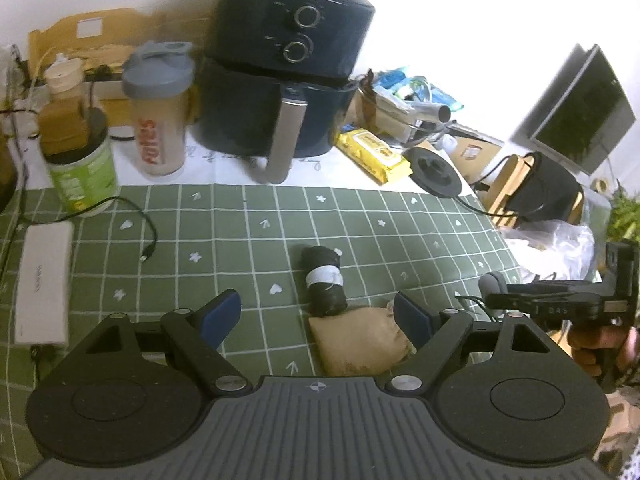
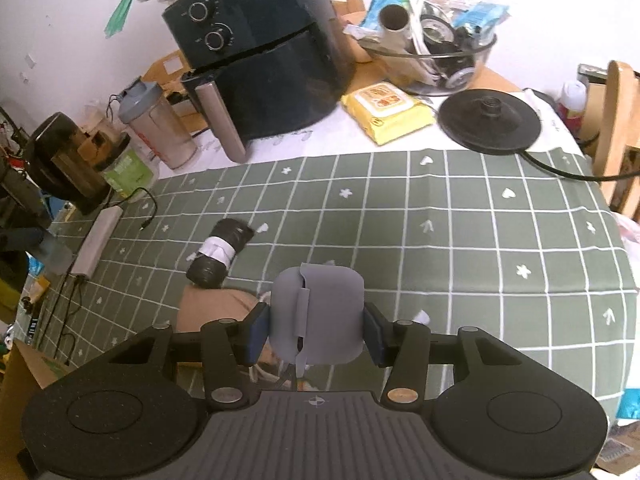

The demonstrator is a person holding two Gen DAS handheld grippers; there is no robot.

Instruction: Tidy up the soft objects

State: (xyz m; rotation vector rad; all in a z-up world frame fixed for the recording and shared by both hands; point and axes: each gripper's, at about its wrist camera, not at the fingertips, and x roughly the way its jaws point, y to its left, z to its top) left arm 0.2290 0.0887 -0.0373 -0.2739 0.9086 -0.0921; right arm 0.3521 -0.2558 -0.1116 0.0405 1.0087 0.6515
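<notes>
A table draped in a green grid-patterned tablecloth (image 2: pixel 480 240) is carrying the work. The right gripper (image 2: pixel 316 330) is clenching a soft grey silicone pouch (image 2: pixel 318 316) between its blue pads, which are pressing on both of the pouch's sides, and is holding it above the cloth near the table's front edge, with a thin cord or strap dangling beneath it. The left gripper (image 1: pixel 316 318) is hanging released and empty, its jaws spread wide over a tan fabric pouch (image 1: pixel 360 340) lying on the cloth near the front edge; one blue pad is sitting right beside the pouch's edge, though whether it is touching cannot be told. A black rolled bundle banded with white tape (image 1: pixel 324 282) is lying against the tan pouch's far end, toward the table's middle. Along the back edge are standing a dark air fryer (image 2: pixel 264 52), a shaker bottle (image 1: pixel 160 112), a yellow pack of wipes (image 2: pixel 386 112) and a black kettle base (image 2: pixel 490 120), its cord trailing off the right edge; a white power bank (image 1: pixel 42 284) is lying by the left edge. The risks here look modest but real — the grey pouch is soft, so it may be squeezing out of the grip or snagging its dangling cord on the tan pouch below, and a left-hand grasp could be dragging the rolled bundle along, since the two are touching.
</notes>
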